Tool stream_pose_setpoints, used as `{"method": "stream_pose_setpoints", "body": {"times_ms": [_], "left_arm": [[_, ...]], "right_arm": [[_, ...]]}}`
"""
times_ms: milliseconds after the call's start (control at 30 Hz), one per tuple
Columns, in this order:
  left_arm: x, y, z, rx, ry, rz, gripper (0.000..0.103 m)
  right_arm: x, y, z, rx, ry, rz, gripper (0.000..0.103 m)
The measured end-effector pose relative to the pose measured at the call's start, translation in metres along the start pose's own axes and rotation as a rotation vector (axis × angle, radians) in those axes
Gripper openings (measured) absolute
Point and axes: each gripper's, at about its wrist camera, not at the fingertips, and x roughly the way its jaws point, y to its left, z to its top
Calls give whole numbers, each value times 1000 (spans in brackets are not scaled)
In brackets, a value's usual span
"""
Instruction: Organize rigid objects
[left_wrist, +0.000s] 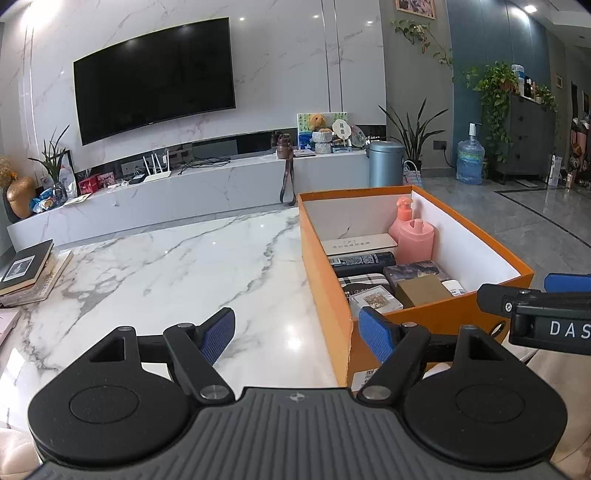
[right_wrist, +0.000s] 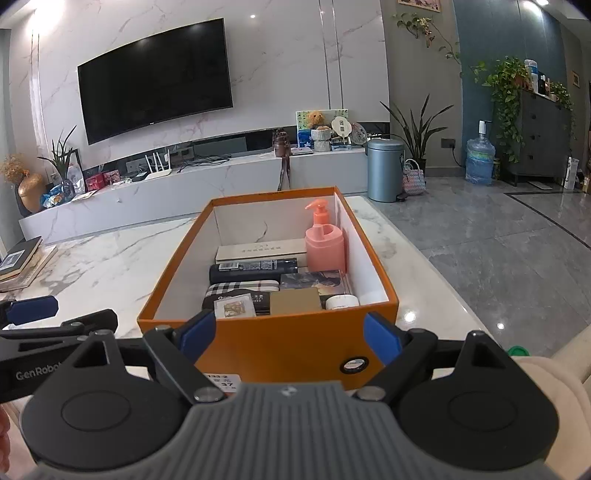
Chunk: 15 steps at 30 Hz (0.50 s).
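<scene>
Both grippers hang empty at the near end of the packed orange box.

The right gripper (right_wrist: 290, 332) gapes wide just before the orange box (right_wrist: 295, 343) on the marble table (right_wrist: 110, 258), nothing between its pads; the left gripper (left_wrist: 297, 332) stands equally wide at the box's near left corner, holding nothing; a pink pump bottle (right_wrist: 324, 247) stands upright at the far right inside.

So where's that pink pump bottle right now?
The pink pump bottle stands upright in the far right corner of the orange box, against its white inner wall, behind the dark book in the right wrist view.
</scene>
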Motion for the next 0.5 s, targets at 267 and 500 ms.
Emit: {"method": "stream_pose_setpoints", "body": {"times_ms": [267,500], "left_arm": [[-1,-2,0,3,-1,-6,90],[-1,-3,-1,3,4,-13,90]], "right_arm": [[2,1,0,-4,6,5,87],[3,1,0,-5,13,8,87]]}}
